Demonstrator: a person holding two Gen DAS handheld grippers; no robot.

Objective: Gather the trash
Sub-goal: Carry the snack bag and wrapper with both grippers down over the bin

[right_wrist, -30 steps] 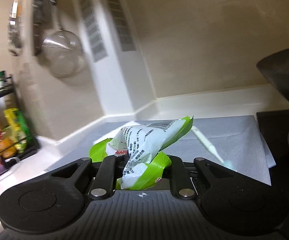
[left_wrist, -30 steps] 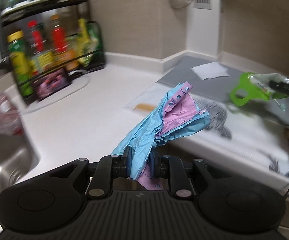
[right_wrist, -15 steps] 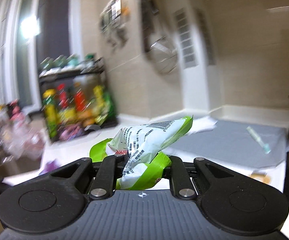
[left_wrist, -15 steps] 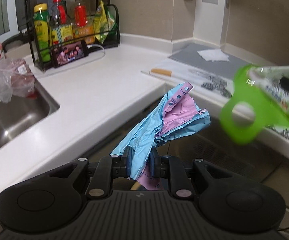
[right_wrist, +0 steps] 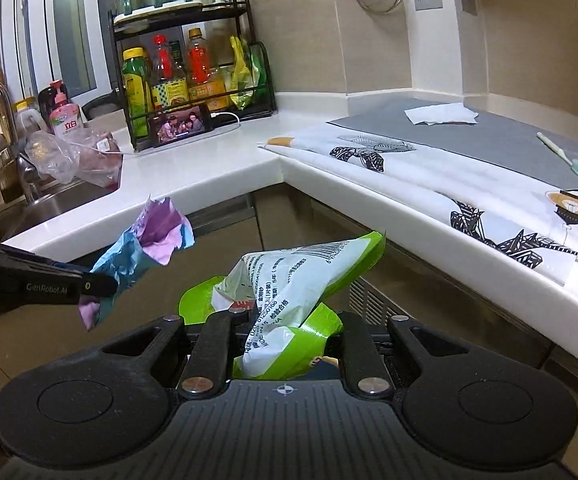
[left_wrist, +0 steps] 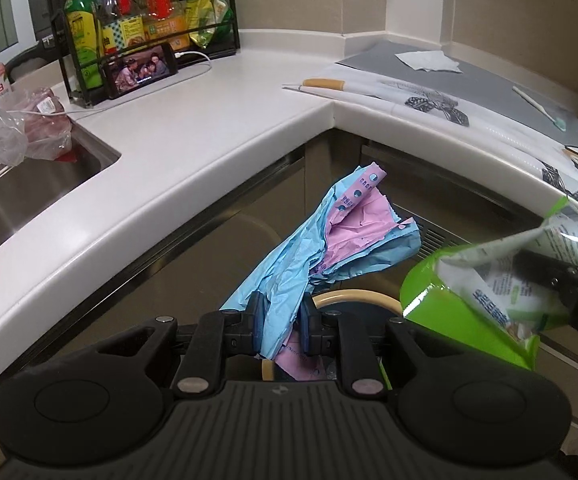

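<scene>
Left claw point(left_wrist: 280, 322): clamped on the crumpled blue and pink paper wrapper point(left_wrist: 341, 236); the paper is pinched between both pads at its lower end.
Blue and pink wrapper, position: it is held up and away from the left claw, fanning out to the upper right beyond the fingertips, with a pink tail hanging below the pads; it is carried in the air in front of the bench edge, touching no surface.
Below the left claw: a round tan rim point(left_wrist: 353, 296) is seen just under and behind the held paper; what it belongs to cannot be told.
Right claw point(right_wrist: 285, 316): clamped on the crumpled green and white plastic snack bag point(right_wrist: 301, 276); the bag is gripped at its folded middle.
Green bag, position: its printed white side rises up and to the right of the right claw, its green flaps spilling out on both sides of the pads; it is held in the air below bench height.
Claws relative to each other: they are seen near each other, the left claw to the left in the right wrist view, the green bag at the right edge of the left wrist view; the two pieces of trash are apart.
White corner bench point(left_wrist: 193, 120): it wraps round behind both claws.
On the bench, right part: a grey mat point(right_wrist: 489, 136), a white tissue point(right_wrist: 441, 115) and a toothbrush point(right_wrist: 561, 154) are laid out.
On the bench, left part: a black wire rack of bottles point(right_wrist: 185, 72), a phone point(right_wrist: 179, 124) leaning at it, and a steel sink point(left_wrist: 21, 184) with a clear plastic bag point(left_wrist: 13, 128) at its rim.
</scene>
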